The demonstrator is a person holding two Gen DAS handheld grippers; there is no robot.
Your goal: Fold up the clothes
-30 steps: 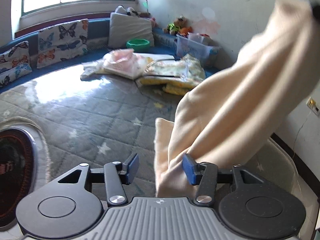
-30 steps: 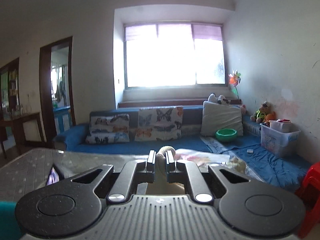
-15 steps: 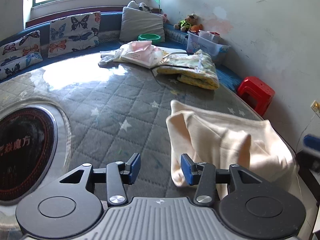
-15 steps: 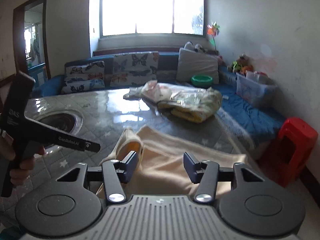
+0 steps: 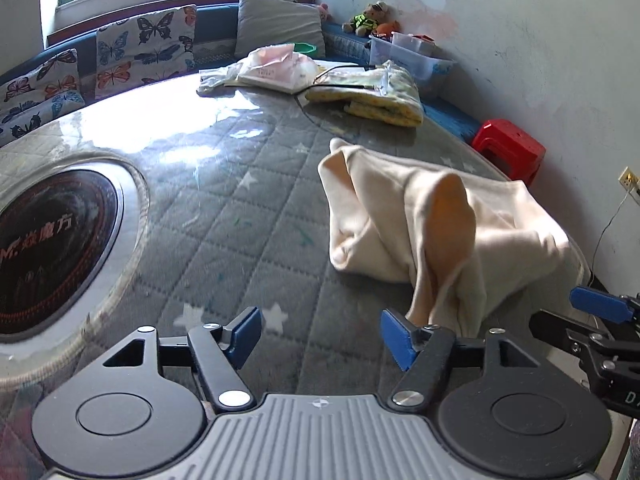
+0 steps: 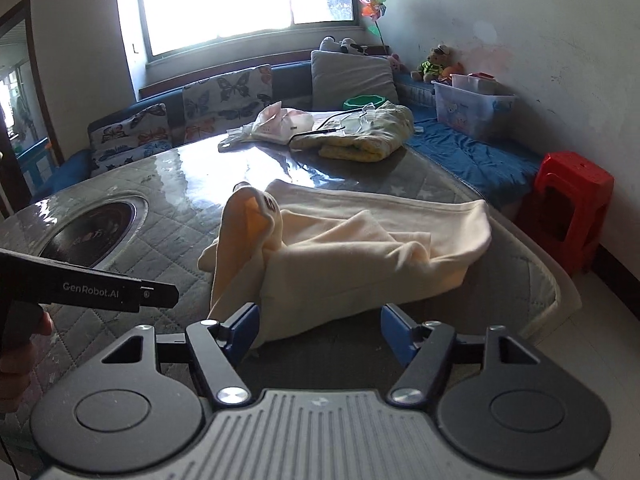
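A cream garment [image 5: 432, 228] lies crumpled on the grey quilted table [image 5: 240, 216], toward its right edge; it also shows in the right wrist view [image 6: 360, 248], bunched with one part standing up at the left. My left gripper [image 5: 320, 338] is open and empty, just short of the garment's near corner. My right gripper [image 6: 318, 330] is open and empty, at the garment's near edge. The right gripper also shows at the right edge of the left wrist view [image 5: 600, 320]. The left gripper's body shows at the left of the right wrist view [image 6: 100, 288].
A round dark inset [image 5: 52, 240] sits in the table at the left. Folded yellow cloth [image 5: 372, 92] and bagged items [image 5: 276, 68] lie at the far side. A red stool [image 6: 568, 200] stands by the wall at the right. A blue sofa with butterfly cushions [image 6: 224, 100] is behind.
The right gripper, shut on the raised garment a second ago, opened and let it drop onto the table. Both grippers have since pulled back toward the near edge.
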